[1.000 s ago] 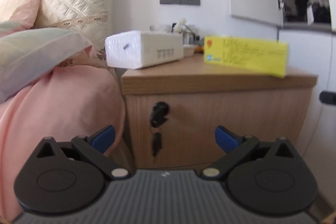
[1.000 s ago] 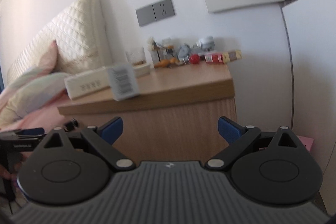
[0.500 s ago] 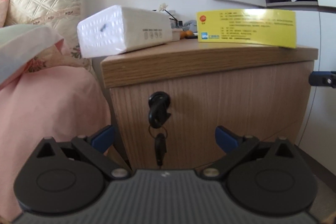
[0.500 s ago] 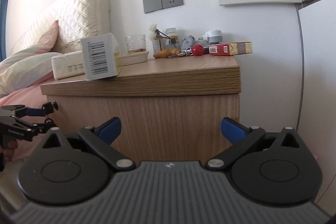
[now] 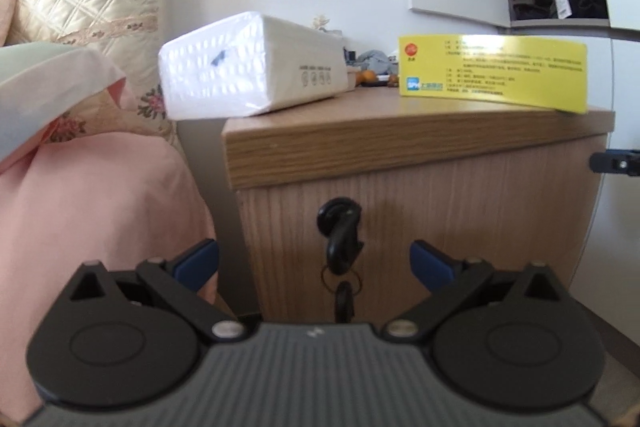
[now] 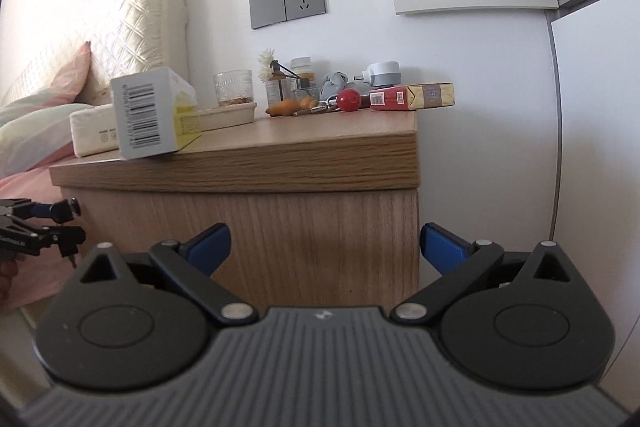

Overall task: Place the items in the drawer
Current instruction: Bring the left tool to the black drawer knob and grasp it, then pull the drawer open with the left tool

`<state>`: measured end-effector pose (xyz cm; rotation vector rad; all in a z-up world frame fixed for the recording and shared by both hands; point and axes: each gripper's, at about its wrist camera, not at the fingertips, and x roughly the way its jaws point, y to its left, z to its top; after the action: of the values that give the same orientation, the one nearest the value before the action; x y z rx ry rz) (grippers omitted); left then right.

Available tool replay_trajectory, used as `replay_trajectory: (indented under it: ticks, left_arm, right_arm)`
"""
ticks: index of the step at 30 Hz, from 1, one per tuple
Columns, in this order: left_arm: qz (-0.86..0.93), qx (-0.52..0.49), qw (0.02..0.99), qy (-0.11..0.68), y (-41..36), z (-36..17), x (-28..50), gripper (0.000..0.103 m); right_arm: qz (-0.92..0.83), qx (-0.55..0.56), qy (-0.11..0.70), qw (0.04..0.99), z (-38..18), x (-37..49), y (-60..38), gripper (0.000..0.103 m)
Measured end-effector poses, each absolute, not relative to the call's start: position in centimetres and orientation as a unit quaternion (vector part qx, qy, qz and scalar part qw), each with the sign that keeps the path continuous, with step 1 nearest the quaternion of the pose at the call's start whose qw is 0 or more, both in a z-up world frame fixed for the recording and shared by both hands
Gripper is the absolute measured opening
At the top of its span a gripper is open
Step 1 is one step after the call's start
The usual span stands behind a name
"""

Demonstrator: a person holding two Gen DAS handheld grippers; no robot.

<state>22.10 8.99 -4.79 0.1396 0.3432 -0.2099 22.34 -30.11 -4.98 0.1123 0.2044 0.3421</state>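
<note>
A wooden nightstand drawer front (image 5: 460, 211) carries a black key in its lock (image 5: 340, 231), with a second key hanging below. My left gripper (image 5: 314, 263) is open and empty, level with the key and a short way in front of it. On the top lie a white tissue pack (image 5: 256, 75) and a yellow box (image 5: 492, 71); the box also shows in the right wrist view (image 6: 154, 113). My right gripper (image 6: 324, 247) is open and empty, facing the nightstand's right half (image 6: 304, 227). The left gripper shows at the far left of that view (image 6: 36, 231).
A bed with pink sheet (image 5: 100, 195) and pillows stands left of the nightstand. At the back of the top are a glass (image 6: 234, 89), small bottles, a red ball (image 6: 349, 100) and a red-gold carton (image 6: 412, 97). A white wardrobe (image 6: 596, 147) stands on the right.
My left gripper has come closer to the drawer front and shifted left, so the key now sits between its fingers. My right gripper has moved nearer the nightstand. Both stay open.
</note>
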Motion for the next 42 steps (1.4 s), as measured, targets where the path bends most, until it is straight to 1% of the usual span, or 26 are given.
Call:
replay_trajectory:
  ticks: [22,26,42]
  left_arm:
    - [-0.128,0.081,0.973,0.176,7.7,-5.2,23.9,0.103]
    - [-0.133,0.077,0.972,0.178,7.8,-5.1,24.0,0.102]
    - [-0.125,0.086,0.972,0.178,7.4,-5.1,22.4,0.103]
  right_arm:
    - [0.221,0.047,0.082,0.971,-5.3,23.7,-30.6,0.103]
    - [0.238,0.025,0.09,0.967,-5.1,23.8,-30.7,0.103]
    - [0.264,0.019,0.11,0.958,-4.6,22.9,-31.2,0.103]
